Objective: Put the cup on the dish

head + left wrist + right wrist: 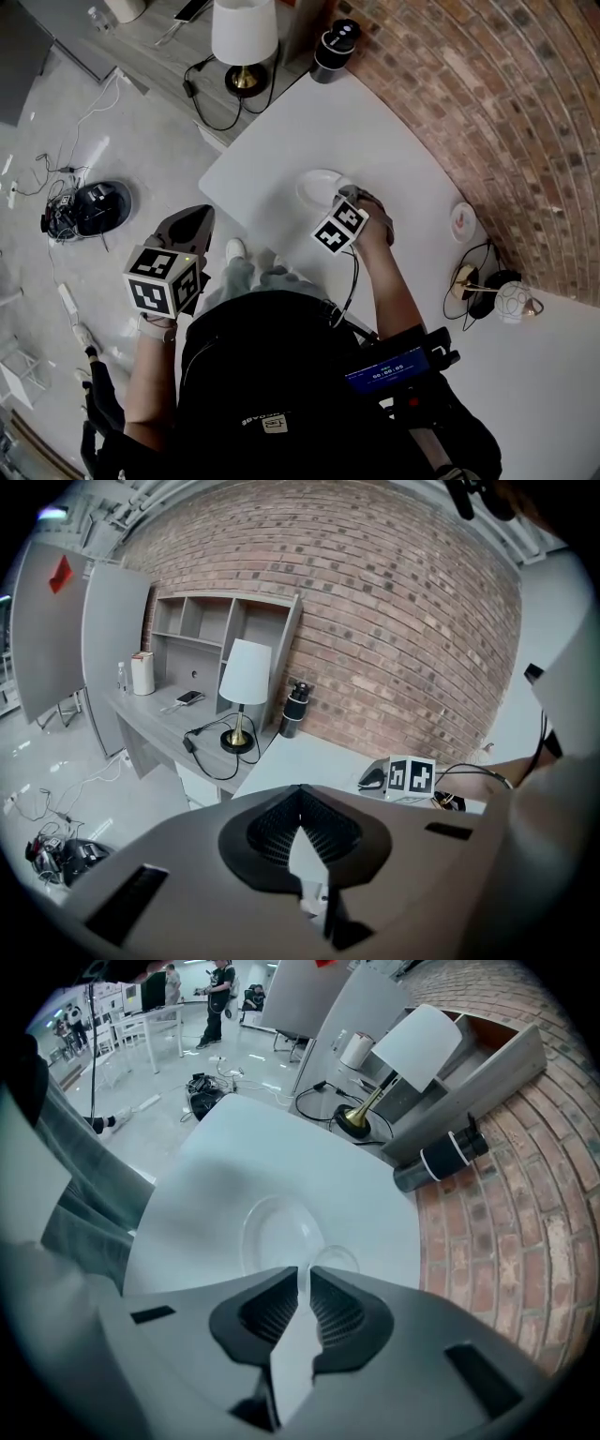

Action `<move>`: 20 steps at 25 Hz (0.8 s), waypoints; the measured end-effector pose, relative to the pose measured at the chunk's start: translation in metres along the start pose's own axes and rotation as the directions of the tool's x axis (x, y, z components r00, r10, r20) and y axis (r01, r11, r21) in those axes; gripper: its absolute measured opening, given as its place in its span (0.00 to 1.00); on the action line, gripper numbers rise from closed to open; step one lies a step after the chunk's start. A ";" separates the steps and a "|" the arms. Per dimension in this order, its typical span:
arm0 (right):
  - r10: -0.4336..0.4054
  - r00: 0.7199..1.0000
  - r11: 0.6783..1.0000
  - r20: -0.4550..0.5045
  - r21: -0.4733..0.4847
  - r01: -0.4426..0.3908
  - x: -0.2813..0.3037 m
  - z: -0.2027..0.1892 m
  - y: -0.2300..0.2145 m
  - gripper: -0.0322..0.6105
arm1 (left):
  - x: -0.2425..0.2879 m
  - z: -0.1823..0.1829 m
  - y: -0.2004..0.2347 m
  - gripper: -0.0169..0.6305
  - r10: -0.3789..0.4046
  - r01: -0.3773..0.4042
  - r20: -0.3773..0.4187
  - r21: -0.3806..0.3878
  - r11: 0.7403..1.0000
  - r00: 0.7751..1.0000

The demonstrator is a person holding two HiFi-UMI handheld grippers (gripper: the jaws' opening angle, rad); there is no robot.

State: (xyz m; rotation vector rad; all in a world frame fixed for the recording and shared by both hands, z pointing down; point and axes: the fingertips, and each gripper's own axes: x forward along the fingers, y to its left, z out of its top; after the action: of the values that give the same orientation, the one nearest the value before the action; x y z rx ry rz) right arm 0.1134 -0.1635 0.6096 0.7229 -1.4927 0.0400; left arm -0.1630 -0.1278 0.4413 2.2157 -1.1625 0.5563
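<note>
A white dish lies on the white table, close to its near left edge. A small white cup stands on the table against the dish's right rim. My right gripper is right at the cup, its jaws drawn to a narrow slit with the cup's near rim in it. The rest of the cup is hidden behind the jaws. My left gripper hangs off the table over the floor, shut and empty.
A lamp and a black bottle stand at the table's far end by the brick wall. A small round white object and headphones with a cable lie to the right. A robot vacuum sits on the floor.
</note>
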 end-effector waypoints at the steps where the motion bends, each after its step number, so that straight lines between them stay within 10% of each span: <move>1: 0.005 1.000 1.000 -0.004 -0.004 -0.005 0.003 0.000 0.002 0.12 | 0.000 -0.001 0.001 0.04 0.003 -0.003 -0.003 -0.002 1.000 1.000; 20: 0.028 1.000 0.999 -0.001 -0.038 -0.028 0.024 0.009 0.013 0.12 | 0.000 -0.008 0.005 0.04 0.030 -0.030 -0.025 -0.024 0.999 0.999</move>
State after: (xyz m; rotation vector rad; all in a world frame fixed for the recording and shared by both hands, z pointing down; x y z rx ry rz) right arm 0.1027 -0.1672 0.6359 0.6715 -1.4995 0.0324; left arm -0.1678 -0.1247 0.4485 2.1682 -1.1858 0.5765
